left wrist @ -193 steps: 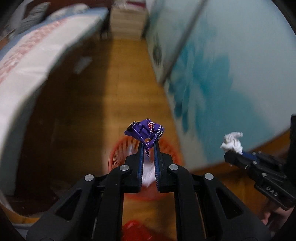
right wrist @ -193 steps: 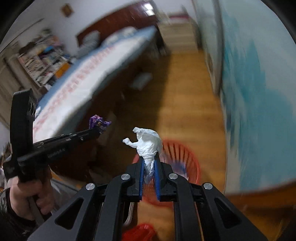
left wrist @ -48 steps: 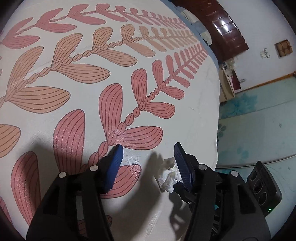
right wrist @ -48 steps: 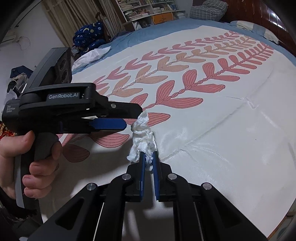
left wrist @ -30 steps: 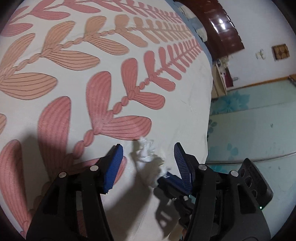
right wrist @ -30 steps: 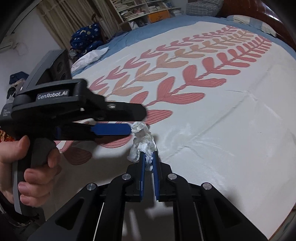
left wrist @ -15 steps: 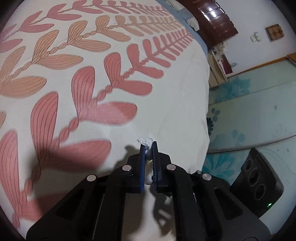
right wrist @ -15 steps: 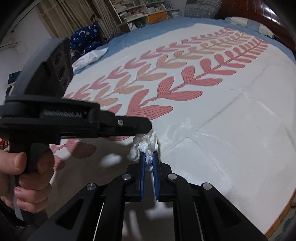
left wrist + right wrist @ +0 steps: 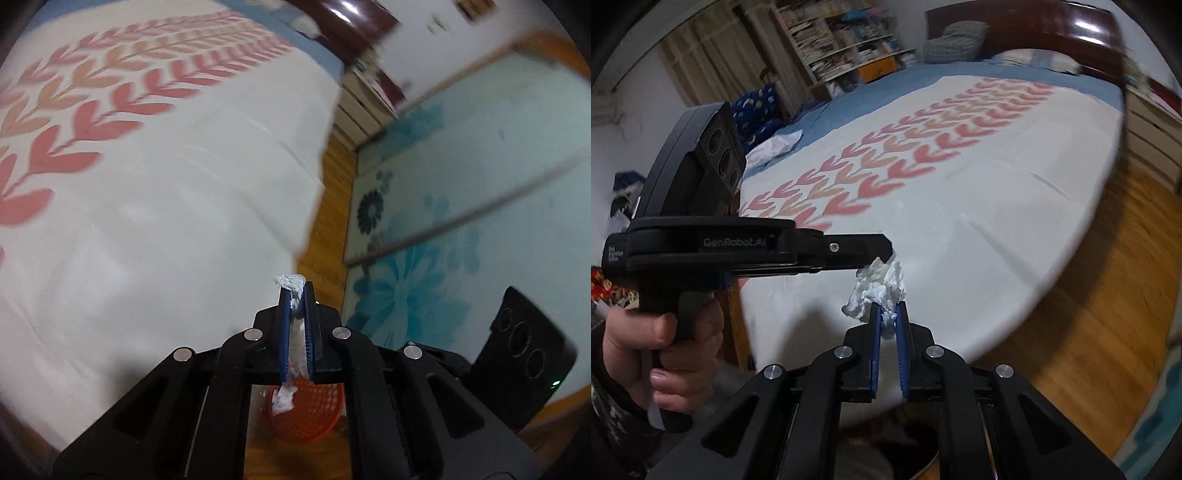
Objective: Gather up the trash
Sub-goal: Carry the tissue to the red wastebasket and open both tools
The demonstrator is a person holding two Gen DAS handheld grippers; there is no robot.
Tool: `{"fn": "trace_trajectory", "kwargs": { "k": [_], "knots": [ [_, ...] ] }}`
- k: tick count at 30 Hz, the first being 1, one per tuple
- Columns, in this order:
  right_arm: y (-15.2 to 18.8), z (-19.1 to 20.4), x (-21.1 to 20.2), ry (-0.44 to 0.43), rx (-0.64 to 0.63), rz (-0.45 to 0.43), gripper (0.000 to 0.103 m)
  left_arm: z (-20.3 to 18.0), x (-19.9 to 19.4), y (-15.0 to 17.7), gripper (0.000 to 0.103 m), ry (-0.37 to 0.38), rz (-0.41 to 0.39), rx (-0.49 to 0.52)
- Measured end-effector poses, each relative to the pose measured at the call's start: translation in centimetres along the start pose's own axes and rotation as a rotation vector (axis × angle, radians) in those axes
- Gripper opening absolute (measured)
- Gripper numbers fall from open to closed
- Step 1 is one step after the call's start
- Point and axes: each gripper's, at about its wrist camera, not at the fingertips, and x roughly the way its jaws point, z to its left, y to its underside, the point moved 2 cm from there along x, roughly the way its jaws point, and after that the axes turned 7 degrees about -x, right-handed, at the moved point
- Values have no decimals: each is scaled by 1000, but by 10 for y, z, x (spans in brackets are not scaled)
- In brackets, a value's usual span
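- Tissue (image 9: 291, 282), a crumpled white wad, sits pinched between the pressed-together jaws of the left gripper (image 9: 295, 295); a tail of it hangs below the fingers, over the red basket (image 9: 308, 413) on the wood floor (image 9: 332, 206).
- The right gripper (image 9: 887, 314) also pinches tissue (image 9: 877, 286), a bigger crumpled clump that puffs out above its blue pads (image 9: 874, 332). In the right wrist view the tip of the left gripper (image 9: 882, 254) touches or nearly touches this clump, so both may be gripping the same tissue; the frames do not settle it.
- The hand (image 9: 665, 354) holding the left tool shows at the lower left of that view. Both grippers hang past the edge of the bed (image 9: 997, 221), whose white cover carries a pink leaf print.
- The step in hand looks like carrying the trash to the basket, which shows in the left wrist view only.
- To do it well, each grip should stay firm until the tips are right above the basket's mouth, since light paper drifts when dropped from high up.
- If both do share one wad, one gripper should let go first, or the paper may tear.
- The tips should point downward at release, so the tissue falls clear of the pads.
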Motion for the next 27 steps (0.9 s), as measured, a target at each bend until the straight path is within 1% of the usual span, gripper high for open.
{"fn": "trace_trajectory", "kwargs": {
  "k": [1, 3, 4, 6, 7, 12, 15, 17, 18, 20, 21, 22, 24, 27],
  "knots": [
    [19, -6, -22, 25, 18, -7, 9, -20, 3, 18, 7, -5, 15, 44],
    [47, -16, -56, 47, 55, -22, 9, -59, 12, 57, 7, -3, 45, 132],
    [68, -24, -79, 77, 80, -28, 9, -73, 16, 72, 7, -8, 54, 170],
    [101, -37, -110, 118, 139, -29, 9, -98, 23, 101, 7, 5, 72, 220],
    [125, -47, -129, 145, 194, -27, 9, -107, 29, 118, 7, 7, 88, 226],
    [215, -73, -192, 182, 350, -64, 9, -139, 70, 188, 7, 10, 185, 248],
    [255, -85, -207, 203, 415, -73, 9, -153, 94, 219, 7, -16, 246, 291],
    [283, -96, -211, 206, 470, -75, 9, -162, 109, 236, 7, -47, 270, 343],
    [301, -103, -211, 223, 503, -65, 9, -167, 122, 246, 7, -79, 274, 391],
    [322, -110, -206, 249, 549, -47, 9, -174, 137, 260, 7, -127, 271, 456],
    [332, -115, -203, 251, 576, -45, 9, -177, 149, 266, 7, -142, 281, 501],
    [345, -119, -197, 258, 602, -37, 9, -181, 153, 271, 7, -147, 281, 527],
    [365, -125, -185, 266, 641, -22, 9, -182, 167, 281, 7, -184, 289, 597],
    [381, -131, -170, 266, 672, -11, 9, -173, 187, 293, 7, -229, 351, 609]
  ]
}}
